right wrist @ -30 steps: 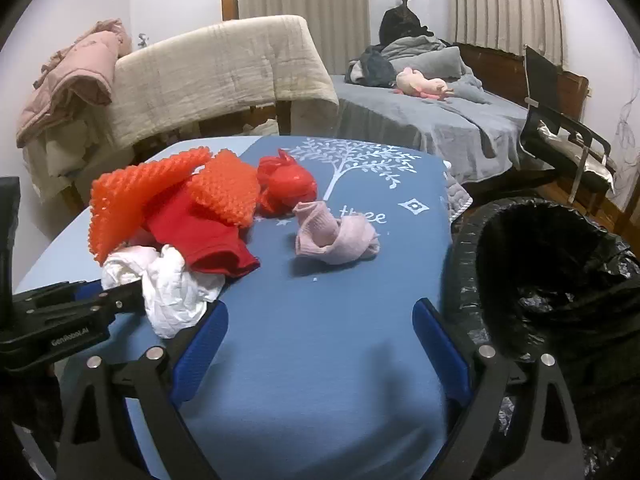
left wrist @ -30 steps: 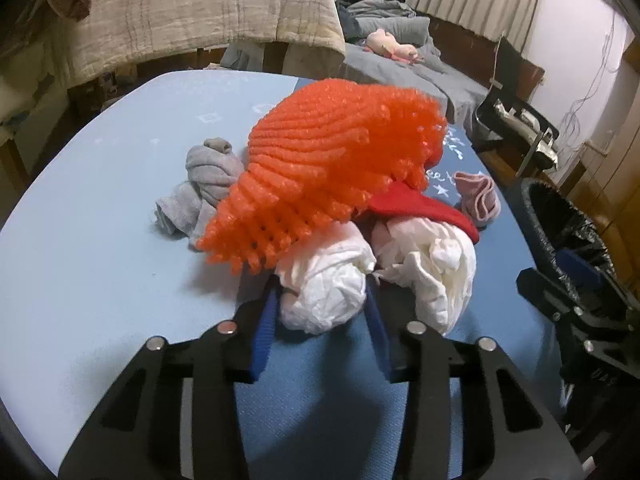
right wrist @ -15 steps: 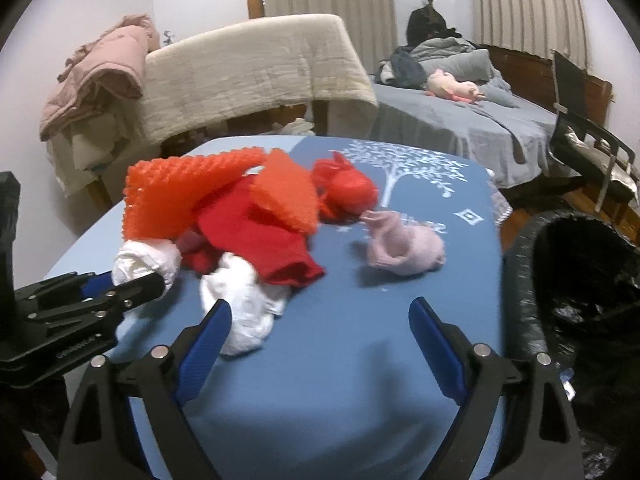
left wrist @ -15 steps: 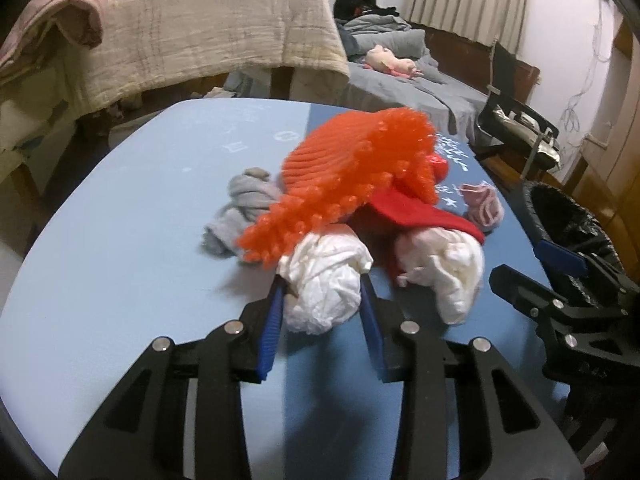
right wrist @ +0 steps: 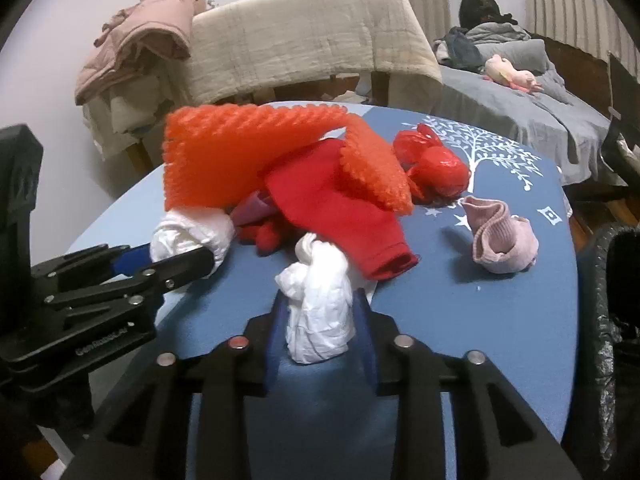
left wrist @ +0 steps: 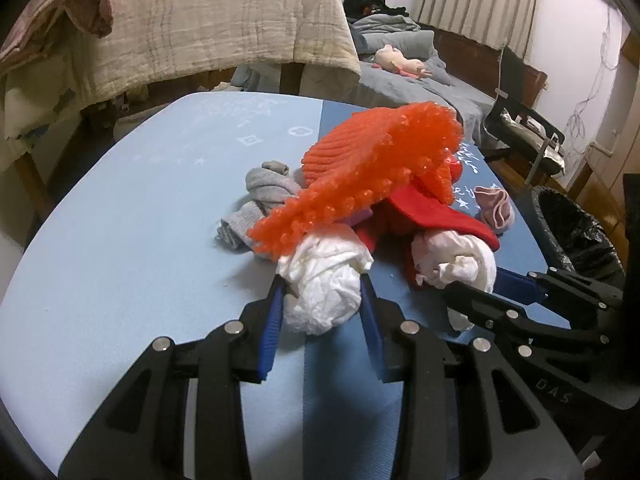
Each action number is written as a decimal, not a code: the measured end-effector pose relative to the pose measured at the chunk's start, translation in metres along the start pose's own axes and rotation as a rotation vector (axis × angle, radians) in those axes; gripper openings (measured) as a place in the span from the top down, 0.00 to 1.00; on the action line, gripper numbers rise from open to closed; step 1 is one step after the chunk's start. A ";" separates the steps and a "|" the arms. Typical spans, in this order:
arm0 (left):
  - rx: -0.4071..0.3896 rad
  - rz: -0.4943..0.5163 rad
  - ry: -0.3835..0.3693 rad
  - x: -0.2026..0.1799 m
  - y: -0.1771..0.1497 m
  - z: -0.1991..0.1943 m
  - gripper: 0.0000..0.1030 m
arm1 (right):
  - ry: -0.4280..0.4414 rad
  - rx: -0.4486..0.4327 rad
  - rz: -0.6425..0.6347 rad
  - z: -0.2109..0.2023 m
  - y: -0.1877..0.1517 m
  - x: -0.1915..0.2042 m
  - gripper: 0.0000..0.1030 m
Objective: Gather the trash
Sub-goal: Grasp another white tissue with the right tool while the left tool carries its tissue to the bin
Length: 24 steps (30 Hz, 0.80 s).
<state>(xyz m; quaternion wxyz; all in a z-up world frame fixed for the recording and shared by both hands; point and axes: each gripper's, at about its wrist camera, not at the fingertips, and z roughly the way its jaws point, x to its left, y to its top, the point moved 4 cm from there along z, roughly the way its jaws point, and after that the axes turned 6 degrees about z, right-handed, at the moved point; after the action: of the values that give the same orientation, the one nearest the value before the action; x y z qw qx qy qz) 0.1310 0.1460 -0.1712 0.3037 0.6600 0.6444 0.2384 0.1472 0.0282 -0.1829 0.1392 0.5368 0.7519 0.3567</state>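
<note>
My left gripper (left wrist: 322,282) is shut on a crumpled white paper wad (left wrist: 324,296) at the near edge of the pile on the blue table (left wrist: 120,240). The right wrist view shows that gripper (right wrist: 180,258) coming in from the left. My right gripper (right wrist: 320,300) has its jaws closing on a second white paper wad (right wrist: 320,316), and the pads touch its sides. That wad (left wrist: 452,260) pokes out from under a red cloth (right wrist: 340,208). An orange foam net (left wrist: 372,168) lies over the top of the pile.
A grey sock (left wrist: 260,208) lies left of the pile and a pink sock (right wrist: 500,240) lies to its right. A knotted red plastic bag (right wrist: 436,168) sits behind. A black-lined bin (left wrist: 576,232) stands off the table's right edge. Draped chairs and a bed fill the background.
My right gripper has moved left up to the pile and its wide-open jaws have closed around the second white wad. The left gripper has kept its hold and barely moved.
</note>
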 end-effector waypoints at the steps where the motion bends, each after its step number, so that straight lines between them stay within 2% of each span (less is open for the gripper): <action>1: -0.002 0.006 0.000 -0.001 0.000 -0.001 0.66 | 0.004 -0.001 -0.001 -0.001 0.000 0.001 0.71; 13: -0.021 0.047 -0.062 -0.029 0.000 -0.017 0.66 | 0.027 -0.017 0.052 -0.030 -0.004 -0.018 0.72; 24: -0.055 0.092 -0.118 -0.071 0.011 -0.024 0.66 | -0.037 -0.063 0.081 -0.059 -0.008 -0.051 0.72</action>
<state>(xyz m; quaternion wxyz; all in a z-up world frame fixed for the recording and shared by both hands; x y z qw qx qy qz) 0.1181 0.0773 -0.1412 0.3479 0.6933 0.5875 0.2303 0.1263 -0.0426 -0.1556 0.1553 0.5687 0.7151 0.3756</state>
